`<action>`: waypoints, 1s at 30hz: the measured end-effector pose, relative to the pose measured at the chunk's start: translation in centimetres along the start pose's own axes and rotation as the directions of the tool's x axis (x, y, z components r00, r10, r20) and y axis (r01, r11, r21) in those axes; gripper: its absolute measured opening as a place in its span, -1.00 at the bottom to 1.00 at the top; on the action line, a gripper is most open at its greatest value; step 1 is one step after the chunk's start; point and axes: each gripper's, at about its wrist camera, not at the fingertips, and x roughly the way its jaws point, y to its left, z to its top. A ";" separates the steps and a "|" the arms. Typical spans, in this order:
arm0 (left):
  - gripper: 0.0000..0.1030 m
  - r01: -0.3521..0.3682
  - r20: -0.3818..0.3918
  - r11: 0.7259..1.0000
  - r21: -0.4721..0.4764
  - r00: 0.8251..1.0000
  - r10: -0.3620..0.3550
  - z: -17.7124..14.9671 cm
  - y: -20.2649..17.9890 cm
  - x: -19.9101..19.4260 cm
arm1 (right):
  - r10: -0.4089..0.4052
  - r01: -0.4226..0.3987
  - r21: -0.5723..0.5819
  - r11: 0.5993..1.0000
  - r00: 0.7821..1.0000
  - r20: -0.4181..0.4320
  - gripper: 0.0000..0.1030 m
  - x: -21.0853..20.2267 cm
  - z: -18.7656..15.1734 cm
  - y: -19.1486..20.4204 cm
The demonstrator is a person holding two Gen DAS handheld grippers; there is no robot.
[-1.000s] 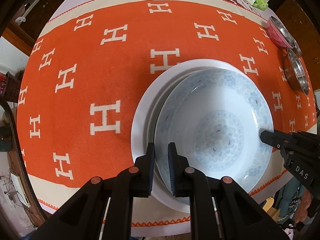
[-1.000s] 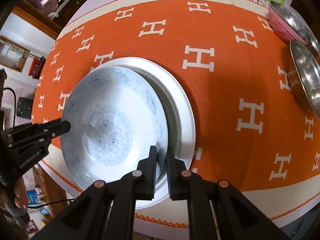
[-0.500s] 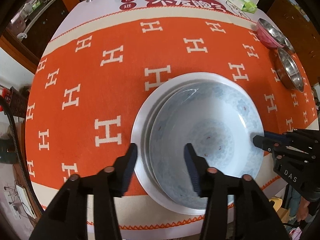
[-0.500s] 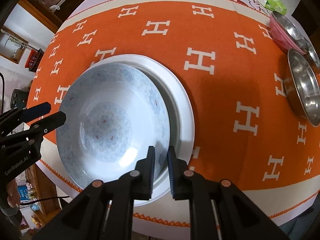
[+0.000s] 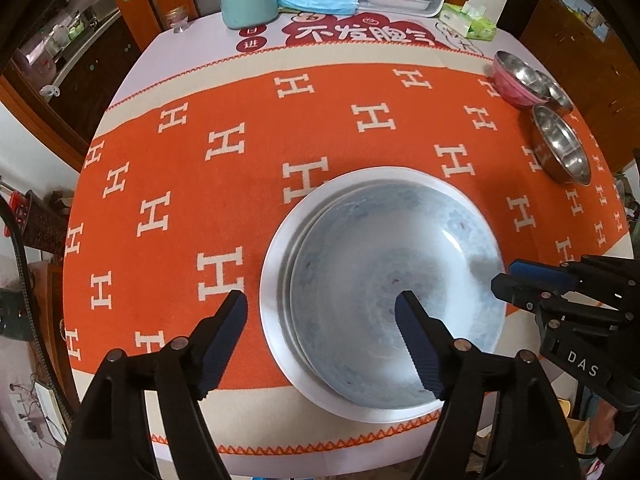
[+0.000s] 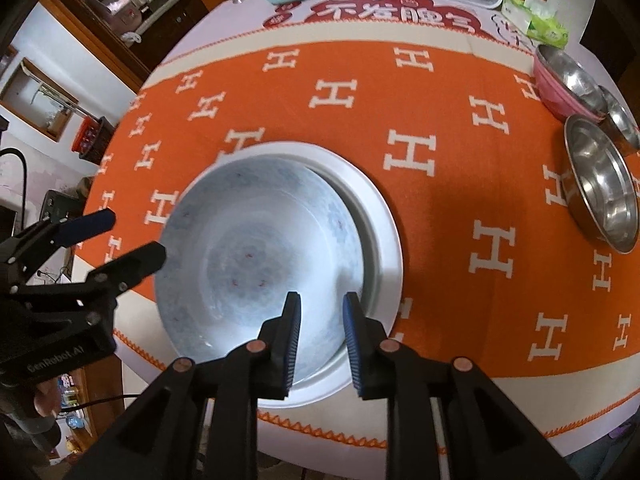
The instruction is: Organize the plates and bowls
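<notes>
Sitting inside the white plate (image 5: 276, 264) near the table's front edge, the blue-patterned bowl (image 5: 396, 296) lies shifted toward the plate's right side on the orange cloth (image 5: 180, 184). The left gripper (image 5: 322, 312) hangs spread wide, holding nothing, one finger over the cloth, the other over the bowl. The right gripper (image 6: 320, 312) is parted over the bowl's right rim, clear of it. Steel bowls (image 6: 600, 196) stand along the right edge.

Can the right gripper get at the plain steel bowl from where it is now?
Probably yes: the right gripper is open above the blue plate, and only bare orange cloth lies between it and the steel bowl.
</notes>
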 end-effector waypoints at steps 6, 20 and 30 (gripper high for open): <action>0.57 0.033 0.031 0.999 -0.004 0.999 -0.032 -0.7 -0.4 -1.9 | 0.004 -0.004 -0.004 1.000 0.999 0.049 -0.58 -2.0 -0.9 0.8; 0.58 0.068 0.209 0.997 0.026 0.975 -0.072 -2.0 -3.2 -8.5 | -0.034 0.026 0.045 0.999 0.980 0.195 -0.56 -8.4 -4.7 -0.2; 0.68 0.069 0.326 0.993 0.099 0.940 -0.098 -1.3 -7.7 -12.6 | -0.124 0.089 0.126 0.988 0.941 0.315 -0.55 -14.3 -6.4 -4.8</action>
